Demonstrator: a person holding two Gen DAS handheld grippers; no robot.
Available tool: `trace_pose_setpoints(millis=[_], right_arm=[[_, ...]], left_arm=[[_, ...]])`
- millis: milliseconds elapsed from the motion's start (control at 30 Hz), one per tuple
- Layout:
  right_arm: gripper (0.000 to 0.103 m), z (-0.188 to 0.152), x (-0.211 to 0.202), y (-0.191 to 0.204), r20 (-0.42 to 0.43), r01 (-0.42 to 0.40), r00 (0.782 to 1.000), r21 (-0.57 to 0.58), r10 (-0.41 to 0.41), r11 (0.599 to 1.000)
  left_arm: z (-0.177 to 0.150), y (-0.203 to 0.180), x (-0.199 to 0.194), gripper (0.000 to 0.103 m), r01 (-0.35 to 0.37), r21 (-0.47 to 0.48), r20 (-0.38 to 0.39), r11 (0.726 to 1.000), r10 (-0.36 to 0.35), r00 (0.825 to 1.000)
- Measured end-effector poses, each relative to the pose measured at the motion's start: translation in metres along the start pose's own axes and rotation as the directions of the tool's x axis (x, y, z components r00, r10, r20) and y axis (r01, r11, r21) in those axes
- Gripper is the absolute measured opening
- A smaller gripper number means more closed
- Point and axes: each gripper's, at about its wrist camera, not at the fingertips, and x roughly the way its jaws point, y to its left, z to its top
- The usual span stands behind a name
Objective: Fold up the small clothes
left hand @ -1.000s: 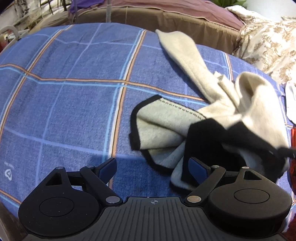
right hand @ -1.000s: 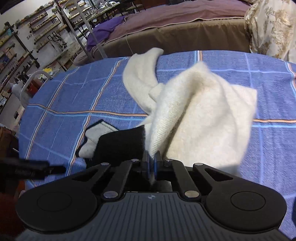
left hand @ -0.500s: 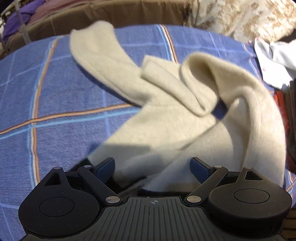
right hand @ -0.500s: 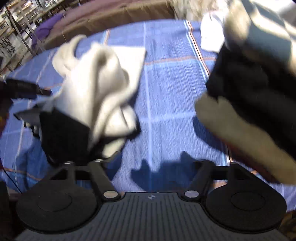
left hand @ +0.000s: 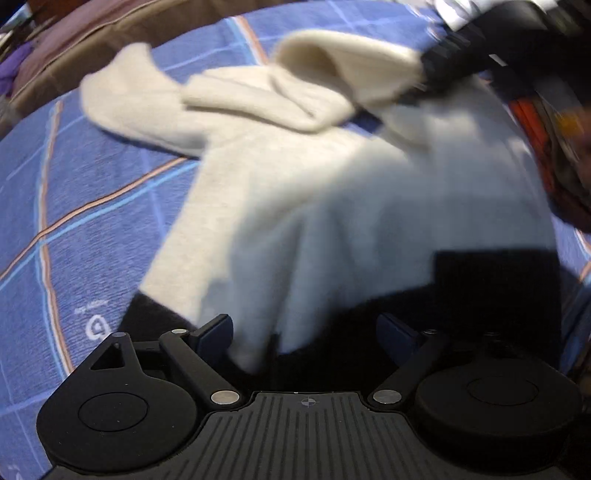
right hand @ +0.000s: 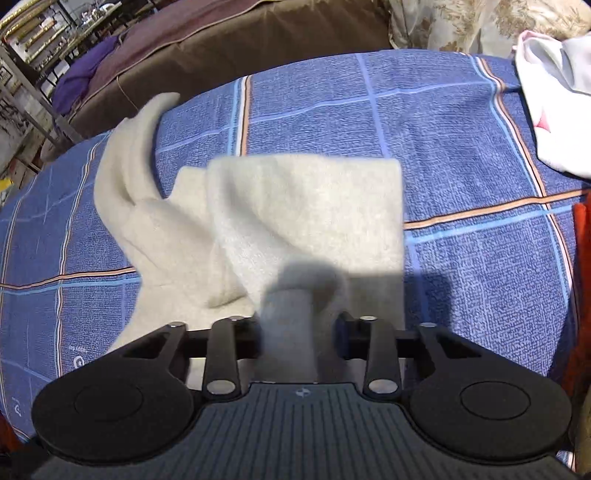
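A cream knitted garment [right hand: 295, 206] with black trim [left hand: 495, 280] lies crumpled on the blue checked bedspread [right hand: 461, 155], one sleeve [right hand: 125, 155] stretched to the far left. My right gripper [right hand: 299, 332] points down at it, jaws closing, with a raised fold of cream cloth [right hand: 288, 325] between them; the right pad stands a little apart from the fold. My left gripper [left hand: 306, 332] is open just above the garment's near edge, cream and black cloth lying between its wide-set fingers. In the blurred left wrist view the right gripper [left hand: 480, 55] shows as a dark shape at the far fold.
A brown and maroon cover [right hand: 258, 40] runs along the back of the bedspread. A white garment [right hand: 546, 110] lies at the right edge, a floral pillow [right hand: 480, 22] behind it, and red cloth [right hand: 581, 258] at the far right. Shelving [right hand: 26, 74] stands to the left.
My right gripper let go of the cream cloth, opened wide, swung right, then came back over a fold with narrower jaws. My left gripper moved right over the garment, staying open.
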Motion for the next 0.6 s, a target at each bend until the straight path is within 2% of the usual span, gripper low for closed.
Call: trace_pose_setpoints(millis=[100, 200, 333, 467, 533, 600], right_arm=[[0.029, -0.019, -0.039, -0.033, 0.067, 0.041, 0.997, 0.011, -0.042, 0.999], [0.029, -0.046, -0.069, -0.064, 0.052, 0.092, 0.994, -0.011, -0.092, 0.996], [0.028, -0.095, -0.082, -0.093, -0.032, 0.151, 0.988, 0.036, -0.150, 0.988], [0.027, -0.138, -0.084, -0.108, -0.083, 0.189, 0.981, 0.160, -0.177, 0.969], [0.024, -0.146, -0.082, -0.109, -0.089, 0.188, 0.981, 0.198, -0.174, 0.962], [0.024, -0.149, -0.082, -0.108, -0.086, 0.187, 0.981, 0.207, -0.173, 0.960]], left_arm=[[0.021, 0.053, -0.014, 0.103, -0.013, -0.189, 0.093, 0.982, 0.031, 0.995], [0.050, 0.091, 0.001, 0.103, 0.000, -0.289, 0.099, 0.957, 0.030, 0.995], [0.086, 0.100, 0.040, 0.103, 0.031, -0.226, 0.113, 0.974, -0.006, 0.994], [0.112, 0.077, 0.072, 0.103, 0.151, -0.081, 0.110, 0.985, -0.142, 0.984], [0.116, 0.057, 0.085, 0.103, 0.194, -0.013, 0.079, 0.981, -0.193, 0.978], [0.118, 0.042, 0.090, 0.103, 0.269, 0.019, 0.052, 0.963, -0.270, 0.962]])
